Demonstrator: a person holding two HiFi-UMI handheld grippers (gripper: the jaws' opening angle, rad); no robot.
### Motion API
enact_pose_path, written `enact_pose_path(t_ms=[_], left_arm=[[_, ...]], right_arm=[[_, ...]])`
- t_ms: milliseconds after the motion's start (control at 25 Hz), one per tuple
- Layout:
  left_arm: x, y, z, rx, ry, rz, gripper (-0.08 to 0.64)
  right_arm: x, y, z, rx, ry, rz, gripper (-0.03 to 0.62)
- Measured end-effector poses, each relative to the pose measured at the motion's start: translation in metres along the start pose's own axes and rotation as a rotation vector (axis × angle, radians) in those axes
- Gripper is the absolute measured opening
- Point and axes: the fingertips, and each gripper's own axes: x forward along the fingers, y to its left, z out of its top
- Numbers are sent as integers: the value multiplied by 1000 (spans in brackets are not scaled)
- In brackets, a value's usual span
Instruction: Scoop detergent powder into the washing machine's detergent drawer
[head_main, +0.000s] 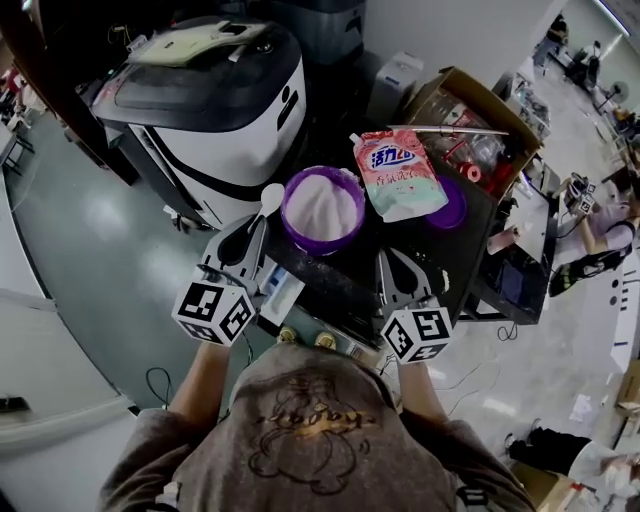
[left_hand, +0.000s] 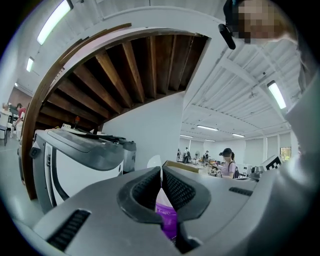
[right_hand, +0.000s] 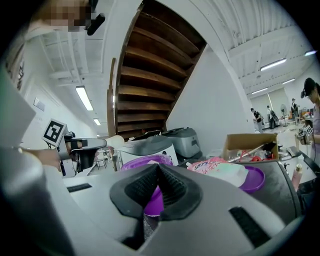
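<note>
**Item: detergent-scooping set-up, head view, clock directions taken from the tub.**

- **Tub** (head_main: 322, 244): purple, round, open, on the dark counter (head_main: 340, 285). It is filled with white detergent powder (head_main: 322, 205), heaped near the rim.
- **Spoon** (head_main: 270, 197): white, with its bowl just outside the tub's rim at 9 o'clock. Whether it carries powder cannot be told.
- **Left gripper** (head_main: 255, 232): at 8 o'clock, jaws closed on the spoon's thin handle.
- **Right gripper** (head_main: 386, 262): at 5 o'clock, low over the counter, jaws pressed together with nothing between them.
- **Detergent pouch** (head_main: 400, 172): at 2 o'clock, lying flat and partly over a purple lid (head_main: 455, 210).
- **Washing machine** (head_main: 215, 105): white with a dark top, at 10 o'clock, well apart.
- **Drawer**: not surely identified. A pale tray (head_main: 281, 292) under the left gripper at the counter's near edge may be it.

**Step in hand (judged):** approach to the scoop.

**Next move:** swing the spoon toward 3 o'clock over the rim, dip it shallowly, then lift it level to avoid spilling on the way to the drawer.
</note>
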Motion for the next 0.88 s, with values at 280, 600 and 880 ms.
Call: enact_pose_path(t_ms=[280,600,880], left_arm=[[29,4,-7,30,67,-78,25],[61,2,-16,132,163,-184,25],[85,-4,-37,281,322,-280,25]], right_arm=[[0,-5,-2,7,-2,-44,3],[5,-9,-2,8,-5,-61,3],[3,-16,-7,19,-3,-76,3]])
